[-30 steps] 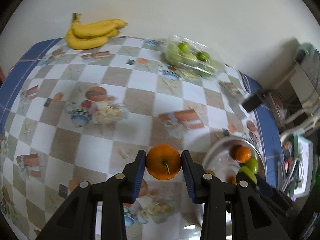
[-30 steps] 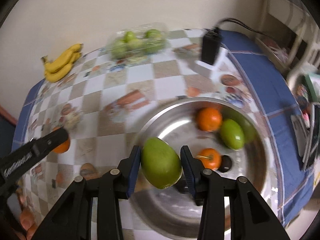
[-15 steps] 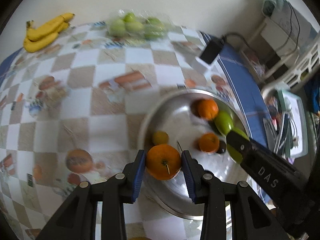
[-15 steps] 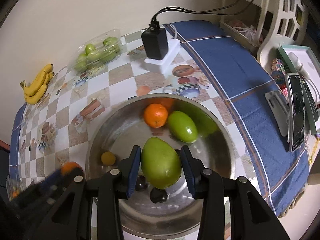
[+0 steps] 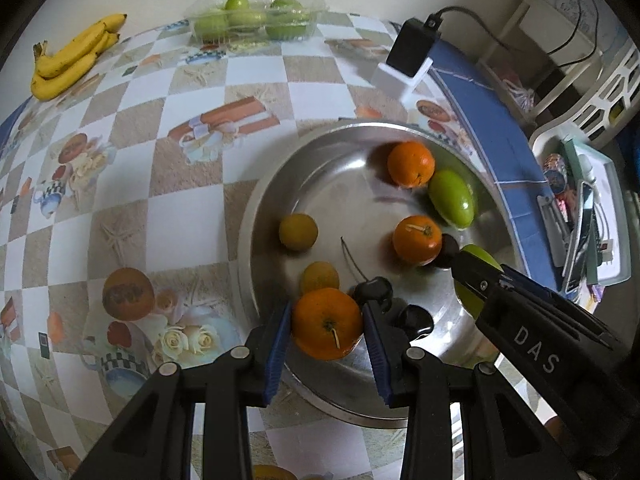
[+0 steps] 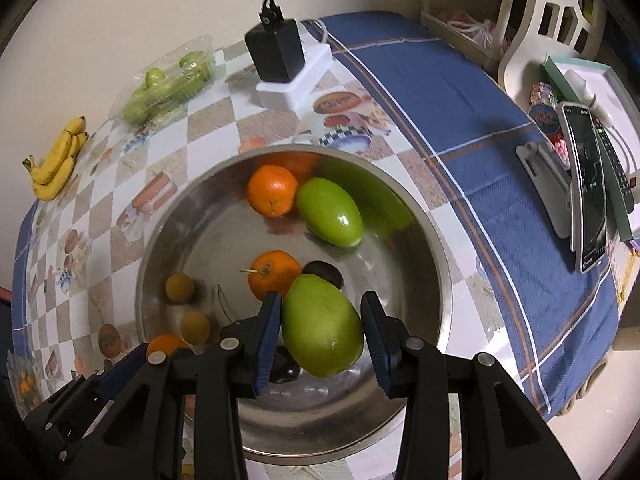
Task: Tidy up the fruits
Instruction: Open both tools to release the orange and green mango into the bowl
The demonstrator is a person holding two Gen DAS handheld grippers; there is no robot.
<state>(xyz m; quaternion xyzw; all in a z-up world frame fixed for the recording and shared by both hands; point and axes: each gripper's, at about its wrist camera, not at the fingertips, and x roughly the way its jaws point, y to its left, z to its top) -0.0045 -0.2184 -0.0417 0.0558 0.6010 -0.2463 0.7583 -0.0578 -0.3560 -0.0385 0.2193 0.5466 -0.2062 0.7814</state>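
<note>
Left claw (image 5: 326,326) clamped on an orange (image 5: 326,324), hanging over the near-left rim of the steel bowl (image 5: 256,208). Right claw (image 6: 320,322) clamped on a green mango (image 6: 322,326), long axis tilted, above the bowl's near middle. Bowl floor directly below both.

A black charger (image 6: 275,55) on a white block, a phone (image 6: 585,188) beside the checkered tablecloth (image 5: 132,184)

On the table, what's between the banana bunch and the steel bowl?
Nothing: bare checkered tablecloth runs from the bananas to the bowl rim, clearest in the left wrist view.
</note>
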